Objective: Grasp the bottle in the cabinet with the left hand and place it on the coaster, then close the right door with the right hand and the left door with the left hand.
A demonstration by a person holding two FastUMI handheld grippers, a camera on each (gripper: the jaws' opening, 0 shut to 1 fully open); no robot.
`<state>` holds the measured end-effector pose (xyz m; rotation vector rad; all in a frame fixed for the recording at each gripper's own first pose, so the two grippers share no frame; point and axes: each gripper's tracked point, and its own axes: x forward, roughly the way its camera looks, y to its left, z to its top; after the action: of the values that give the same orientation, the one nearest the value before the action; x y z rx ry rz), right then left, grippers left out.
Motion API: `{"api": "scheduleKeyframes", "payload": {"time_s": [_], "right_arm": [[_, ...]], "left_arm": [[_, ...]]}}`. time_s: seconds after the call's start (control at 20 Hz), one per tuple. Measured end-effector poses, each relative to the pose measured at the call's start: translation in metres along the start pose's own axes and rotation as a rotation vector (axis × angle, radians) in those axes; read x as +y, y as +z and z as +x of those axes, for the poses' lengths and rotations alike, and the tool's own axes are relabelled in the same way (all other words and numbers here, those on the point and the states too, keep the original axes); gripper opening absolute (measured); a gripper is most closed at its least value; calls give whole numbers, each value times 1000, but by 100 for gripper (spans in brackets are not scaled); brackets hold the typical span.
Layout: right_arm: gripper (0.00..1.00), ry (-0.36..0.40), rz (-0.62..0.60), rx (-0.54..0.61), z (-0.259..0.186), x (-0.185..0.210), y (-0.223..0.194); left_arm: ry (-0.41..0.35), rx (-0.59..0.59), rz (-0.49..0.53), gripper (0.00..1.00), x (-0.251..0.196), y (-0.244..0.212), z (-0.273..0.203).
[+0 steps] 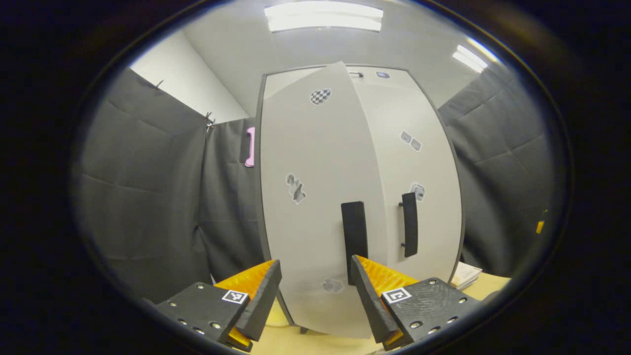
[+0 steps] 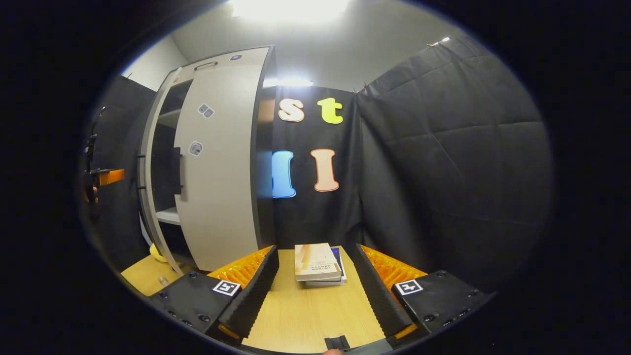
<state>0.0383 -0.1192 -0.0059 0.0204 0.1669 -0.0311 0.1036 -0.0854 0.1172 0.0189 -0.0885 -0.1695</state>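
Observation:
The pale grey cabinet (image 1: 394,148) fills the middle of the left gripper view. Its left door (image 1: 310,197) stands ajar, swung out toward me, with a black handle (image 1: 354,236) on its free edge. The right door (image 1: 429,162) lies shut, its handle (image 1: 409,224) flat against it. My left gripper (image 1: 315,266) is open just in front of the left door, one fingertip beside the handle's lower end. In the right gripper view the right door (image 2: 217,172) looks shut and the left door (image 2: 147,197) hangs ajar over a dark gap with a shelf (image 2: 170,215). My right gripper (image 2: 315,251) is open above the table (image 2: 305,310).
Two stacked books (image 2: 318,264) lie on the wooden table ahead of the right gripper, also seen as books (image 1: 466,275) right of the cabinet. A small yellow object (image 2: 157,253) sits at the cabinet's foot. A pink hook (image 1: 250,146) hangs left of the cabinet. Black cloth walls close in all around.

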Motion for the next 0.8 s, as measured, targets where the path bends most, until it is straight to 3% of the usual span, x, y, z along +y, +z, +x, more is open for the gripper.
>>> {"api": "scheduleKeyframes", "payload": {"time_s": [0.35, 0.7, 0.75, 0.8], "right_arm": [[98, 91, 6, -52, -14, 31, 27], [94, 122, 1, -75, -35, 66, 40], [98, 118, -4, -82, -39, 69, 42], [94, 119, -4, -90, -42, 73, 46]], "left_arm": [[47, 4, -11, 83, 20, 1, -67], [65, 14, 3, 83, 54, -3, -118], [67, 17, 0, 83, 58, -5, -124], [69, 21, -4, 83, 64, -6, -128]]}}
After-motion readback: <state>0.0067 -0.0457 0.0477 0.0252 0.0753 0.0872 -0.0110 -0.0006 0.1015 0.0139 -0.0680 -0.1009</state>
